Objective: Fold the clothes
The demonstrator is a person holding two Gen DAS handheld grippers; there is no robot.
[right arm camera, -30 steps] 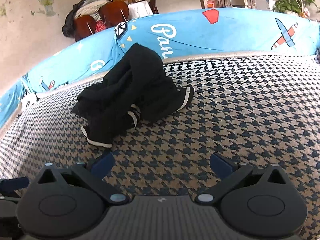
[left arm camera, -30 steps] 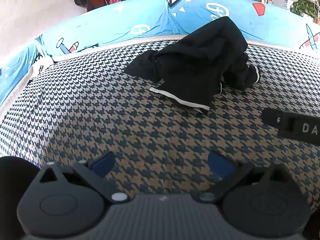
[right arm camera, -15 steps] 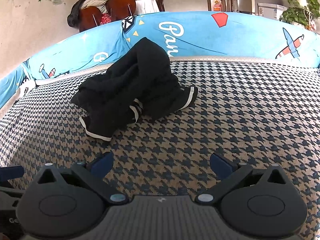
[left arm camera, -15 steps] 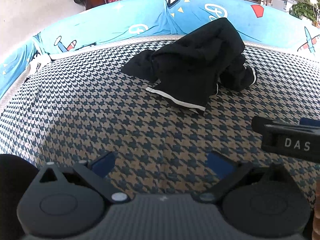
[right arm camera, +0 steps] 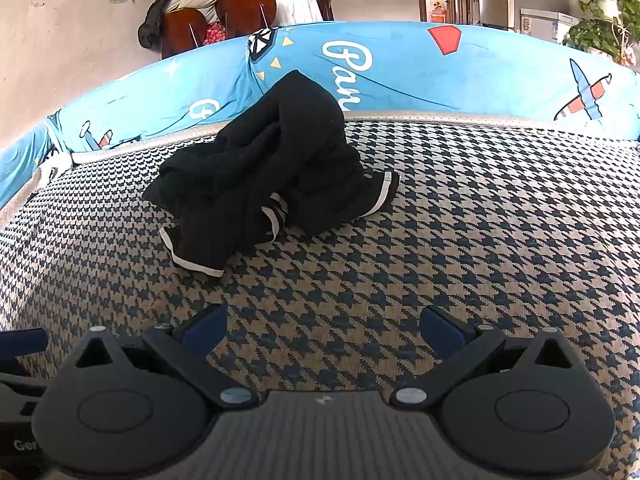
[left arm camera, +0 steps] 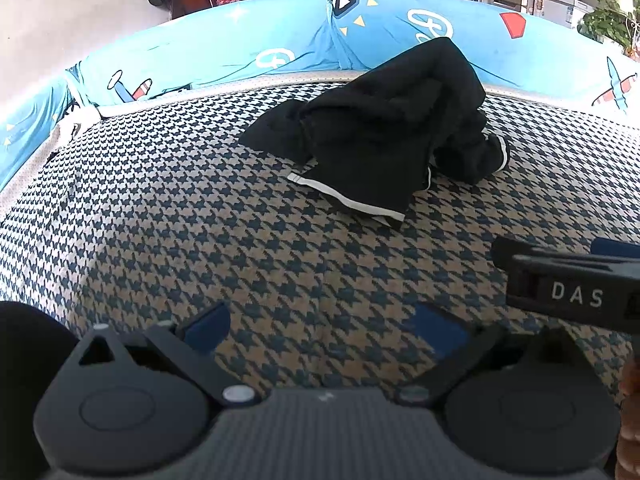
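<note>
Clothes here come down to one black garment (left arm camera: 384, 136) with white stripes along its cuffs or hems, lying in a crumpled heap on the houndstooth cover (left arm camera: 200, 216). That cover is the largest thing in view and serves as the landmark: it spreads over a wide padded surface, and a blue cartoon-print sheet (left arm camera: 248, 48) rises along its far edge. The garment sits toward that far edge, its upper folds leaning against the blue sheet, with one striped end (right arm camera: 192, 256) trailing toward the near side of the cover.

Both tools hover over the near part of the cover, well apart from the garment. The left gripper (left arm camera: 324, 330) has its jaws spread wide and grips nothing; only the pattern shows between its blue pads (left arm camera: 208, 326). The right gripper (right arm camera: 320, 330) is likewise wide open and empty, and its body also shows at the right edge of the left wrist view.

Judging by this, folding has not begun; the step in hand is the approach. The next move probably calls for carrying both tools across the cover to the heap, pinching two separate edges or corners, and lifting and spreading the cloth flat. Which part is a sleeve, leg or hem cannot be told from the bundle, so picking good grasp points may take some searching.
</note>
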